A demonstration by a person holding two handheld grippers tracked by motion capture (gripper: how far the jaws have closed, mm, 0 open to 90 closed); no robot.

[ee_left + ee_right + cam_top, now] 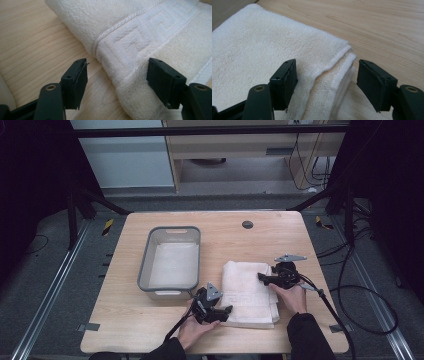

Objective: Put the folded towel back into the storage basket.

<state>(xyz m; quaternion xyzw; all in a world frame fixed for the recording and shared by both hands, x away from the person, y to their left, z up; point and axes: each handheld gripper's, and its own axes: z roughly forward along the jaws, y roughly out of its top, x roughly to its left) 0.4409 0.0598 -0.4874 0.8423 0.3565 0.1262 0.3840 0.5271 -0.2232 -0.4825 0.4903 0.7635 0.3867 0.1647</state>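
a folded white towel (249, 294) lies flat on the wooden bench (150, 330), right of centre and toward the near edge. just left of it, close but apart, stands a grey bin (144, 265) with a pale lining; its near wall sits close beside the left gripper (223, 310).

the left gripper is at the towel's near left corner. in the left gripper view its fingers (75, 83) are spread wide, with the towel's rounded fold and patterned band between them; neither pad presses the cloth. the right gripper (260, 277) is at the towel's far right edge. in the right gripper view its fingers (284, 83) are spread too, astride the stacked layers of the hem, with gaps visible on both sides.

a small dark round disc (247, 224) sits in the bench near its far edge, well apart from the towel. black cables (350, 290) trail off the bench's right side to the floor.
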